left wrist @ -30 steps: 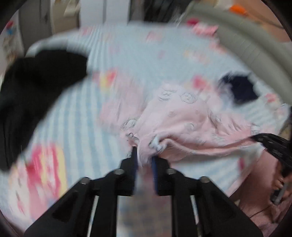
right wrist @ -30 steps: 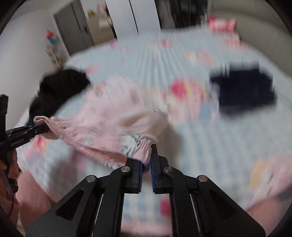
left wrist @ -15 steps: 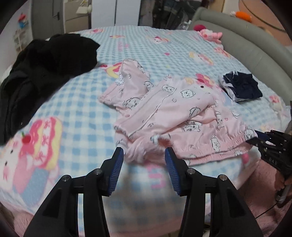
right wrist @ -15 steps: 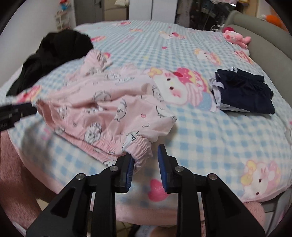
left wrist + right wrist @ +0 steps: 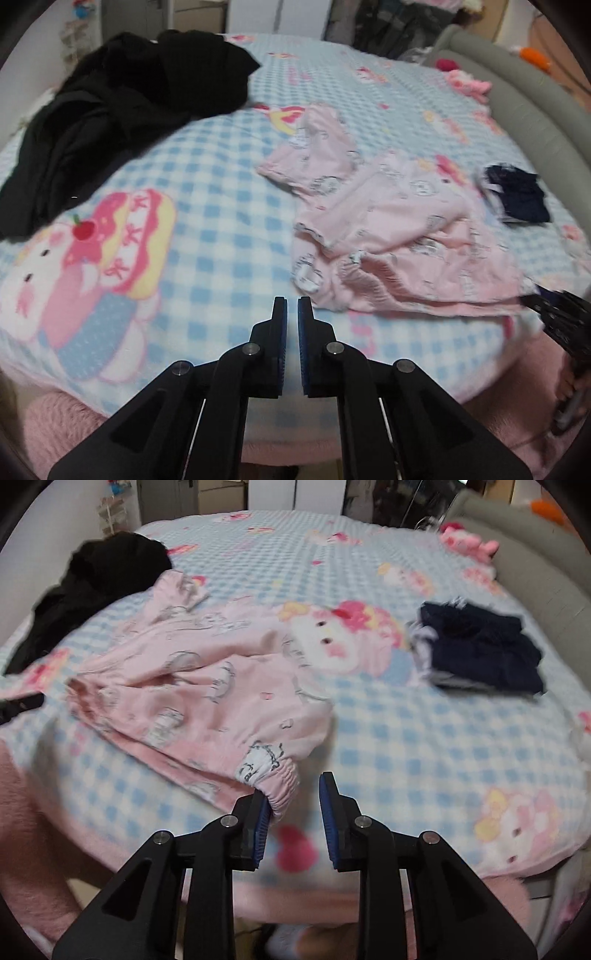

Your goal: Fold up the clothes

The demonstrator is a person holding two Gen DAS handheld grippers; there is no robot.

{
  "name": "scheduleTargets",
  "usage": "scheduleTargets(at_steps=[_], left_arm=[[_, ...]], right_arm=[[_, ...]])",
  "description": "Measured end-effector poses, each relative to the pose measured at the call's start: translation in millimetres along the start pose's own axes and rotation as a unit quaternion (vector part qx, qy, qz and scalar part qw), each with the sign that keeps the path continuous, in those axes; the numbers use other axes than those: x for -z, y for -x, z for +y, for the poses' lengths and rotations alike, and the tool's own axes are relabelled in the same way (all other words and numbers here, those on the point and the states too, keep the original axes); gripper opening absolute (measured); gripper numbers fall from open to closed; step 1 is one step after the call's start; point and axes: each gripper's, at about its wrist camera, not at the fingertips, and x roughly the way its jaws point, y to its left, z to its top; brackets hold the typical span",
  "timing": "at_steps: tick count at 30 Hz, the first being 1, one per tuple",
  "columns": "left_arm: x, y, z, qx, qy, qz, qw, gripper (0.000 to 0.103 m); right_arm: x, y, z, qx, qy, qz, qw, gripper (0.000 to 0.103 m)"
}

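The pink pyjamas (image 5: 207,686) lie rumpled on the checked bed (image 5: 424,738); the right gripper (image 5: 291,805) stands part-open, waistband corner against its left jaw, unpinched. The left gripper (image 5: 291,314) has just closed empty, pyjamas up-right of it; black clothes (image 5: 122,107) far left, navy garment (image 5: 484,650) far right.

We see soft, even indoor light, no glare; both views bow at dark rounded corners, slightly motion-blurred, worst toward the right edges.

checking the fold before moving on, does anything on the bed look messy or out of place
The pink pajamas lie rumpled, layers skewed, one leg sticking out toward the heaped, unfolded black clothes. Their elastic cuff hangs at the bed's near edge, between the right gripper's open fingers. The navy garment is folded.
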Motion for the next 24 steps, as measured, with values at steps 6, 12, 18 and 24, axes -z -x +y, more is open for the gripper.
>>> scheduleTargets(at_steps=[6, 12, 18, 24], left_arm=[[-21.8, -16.5, -25.9, 0.029, -0.020, -0.006, 0.9994, 0.044], [-35.8, -52.5, -48.1, -0.027, -0.050, 0.040, 0.9976, 0.043], [-30.4, -48.8, -69.1, -0.076, -0.085, 0.044, 0.9924, 0.036], [-29.3, -40.8, -73.9, -0.090, -0.096, 0.039, 0.9906, 0.036]], right_arm=[[1.4, -8.5, 10.7, -0.025, -0.014, 0.011, 1.000, 0.026], [7.5, -8.7, 14.1, -0.007, -0.018, 0.027, 0.999, 0.032], [8.4, -12.4, 7.4, -0.001, -0.028, 0.033, 0.999, 0.034], [6.9, -17.6, 9.3, 0.006, -0.031, 0.039, 0.999, 0.035]])
